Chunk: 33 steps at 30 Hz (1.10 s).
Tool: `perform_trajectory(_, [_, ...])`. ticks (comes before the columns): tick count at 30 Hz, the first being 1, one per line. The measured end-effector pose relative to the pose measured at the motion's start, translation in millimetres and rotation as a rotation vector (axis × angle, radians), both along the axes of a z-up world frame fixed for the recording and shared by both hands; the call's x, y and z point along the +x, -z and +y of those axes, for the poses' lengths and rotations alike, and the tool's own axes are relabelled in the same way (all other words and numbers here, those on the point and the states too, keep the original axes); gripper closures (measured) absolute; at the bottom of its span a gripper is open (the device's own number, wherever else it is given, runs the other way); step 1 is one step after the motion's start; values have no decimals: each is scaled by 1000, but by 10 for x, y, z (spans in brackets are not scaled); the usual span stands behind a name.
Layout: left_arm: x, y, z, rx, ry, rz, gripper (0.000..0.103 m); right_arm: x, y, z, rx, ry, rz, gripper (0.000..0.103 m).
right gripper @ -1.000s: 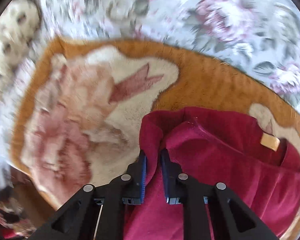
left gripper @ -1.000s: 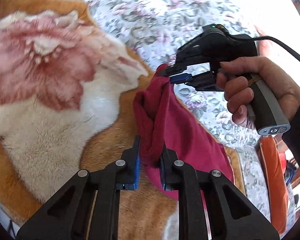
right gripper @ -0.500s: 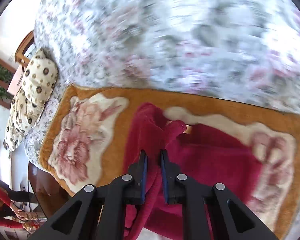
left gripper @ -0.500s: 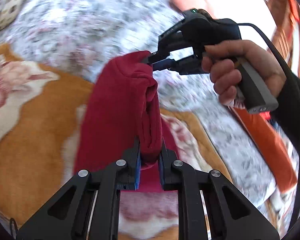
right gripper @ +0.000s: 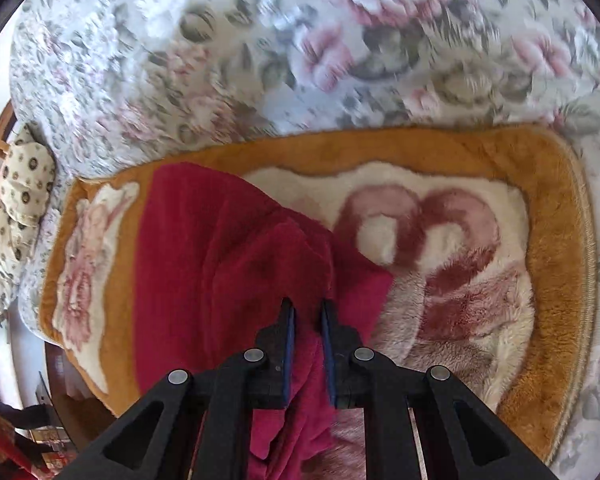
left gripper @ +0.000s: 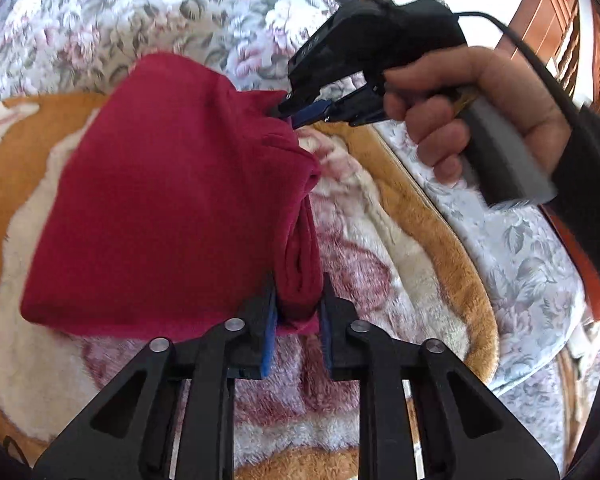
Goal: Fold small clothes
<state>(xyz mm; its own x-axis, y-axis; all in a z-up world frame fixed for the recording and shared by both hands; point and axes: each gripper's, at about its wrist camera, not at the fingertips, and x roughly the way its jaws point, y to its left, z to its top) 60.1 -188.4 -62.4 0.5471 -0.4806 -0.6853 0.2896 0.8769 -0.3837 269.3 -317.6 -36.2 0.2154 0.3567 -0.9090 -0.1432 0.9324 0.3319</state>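
A dark red fleece garment (left gripper: 172, 208) hangs folded between my two grippers above a fluffy orange and cream blanket (left gripper: 412, 240). My left gripper (left gripper: 298, 312) is shut on a bunched edge of the garment. My right gripper (left gripper: 292, 114), held in a hand, is shut on the garment's other upper edge, farther off. In the right wrist view the garment (right gripper: 228, 264) spreads down to the left over the blanket (right gripper: 452, 240), and the right gripper (right gripper: 307, 320) pinches a fold of it.
The blanket lies on a floral bedspread (left gripper: 512, 248). A spotted cream pillow (right gripper: 16, 216) sits at the far left. A wooden chair (left gripper: 556, 16) and an orange cushion (left gripper: 580, 264) show at the right. The right gripper's cable (left gripper: 540, 64) runs past the hand.
Both grippers have swung the garment across the blanket, away from the large flower pattern. The cloth has doubled over and now hangs as a wider folded panel between them.
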Motion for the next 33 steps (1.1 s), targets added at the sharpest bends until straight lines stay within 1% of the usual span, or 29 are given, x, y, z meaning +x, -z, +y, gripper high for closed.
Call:
perform_trajectory(1, [-18,1,25,-27,21,28,77,-1,65,-11,-16,2,-4,90])
perform_trajectory(2, [-40,-7,38,-41,40,41,75,-8,121,-39,-9,10,-18,89])
perform_trajectory(3, [-79,-22,51,-50,65,56,74,-22,143,-62,9,20,-28,83])
perform_trajectory(5, [-183,-76,127,-66,126,87,74,-69,135,-160,21,60,-63,78])
perform_trajectory(6, [-241,-127,204,-71,137,77,74,-97,94,-204,20,74,-87,78])
perform_trajectory(7, [-279,-191,293,-67,135,58,74,-157,-4,-271,24,97,-137,78])
perform_trajectory(8, [-306,-285,416,-50,119,27,74,-227,-109,-317,23,116,-193,78])
perform_trajectory(9, [-307,-374,524,-33,97,-5,74,-339,-251,-355,18,122,-271,78])
perform_trajectory(10, [-292,-448,624,-18,76,-36,74,-444,-366,-355,17,105,-331,78])
perform_trajectory(11, [-251,-525,748,0,51,-77,74,-620,-513,-318,38,44,-409,78])
perform_trajectory(13, [-107,-554,914,45,31,-119,74,-975,-685,-188,67,-106,-522,78])
perform_trajectory(14, [-12,-514,957,58,45,-108,74,-1213,-735,-79,65,-203,-580,78])
perform_trajectory(15, [50,-466,976,61,56,-92,74,-1387,-738,8,55,-275,-612,78])
perform_trajectory(16, [132,-387,997,55,76,-63,74,-1575,-708,129,32,-358,-631,78])
perform_trajectory(17, [220,-270,1003,28,104,-15,74,-1686,-654,221,2,-409,-631,78])
perform_trajectory(18, [276,-158,1023,20,105,36,74,-1762,-586,319,-43,-449,-630,78])
perform_trajectory(19, [344,17,1003,27,94,107,74,-1789,-523,378,-65,-469,-625,78])
perform_trajectory(20, [361,99,999,20,92,131,74,-1782,-417,444,-82,-485,-609,78])
perform_trajectory(21, [357,129,1022,-4,80,127,73,-1749,-287,486,-108,-483,-583,78])
perform_trajectory(22, [360,153,1070,-47,63,131,73,-1698,-147,513,-142,-483,-553,78])
perform_trajectory(23, [374,174,1121,-91,51,148,73,-1648,50,543,-200,-490,-514,78])
perform_trajectory(24, [381,179,1158,-115,45,159,73,-1625,197,539,-227,-486,-500,78])
perform_trajectory(26, [369,93,1195,-131,42,159,73,-1676,296,500,-193,-463,-574,77])
perform_trajectory(28, [370,-114,1202,-137,41,92,73,-1760,332,507,-216,-461,-621,76])
perform_trajectory(29, [440,-276,1185,-135,38,35,73,-1775,343,508,-216,-458,-637,76])
perform_trajectory(30, [557,-399,1136,-122,39,3,73,-1801,361,487,-205,-450,-659,75])
perform_trajectory(31, [646,-450,1107,-111,38,-3,73,-1822,380,469,-192,-444,-681,75])
perform_trajectory(32, [830,-476,1031,-86,43,3,73,-1845,418,439,-178,-439,-710,75])
perform_trajectory(33, [1006,-439,978,-59,49,19,73,-1854,425,427,-173,-437,-720,75])
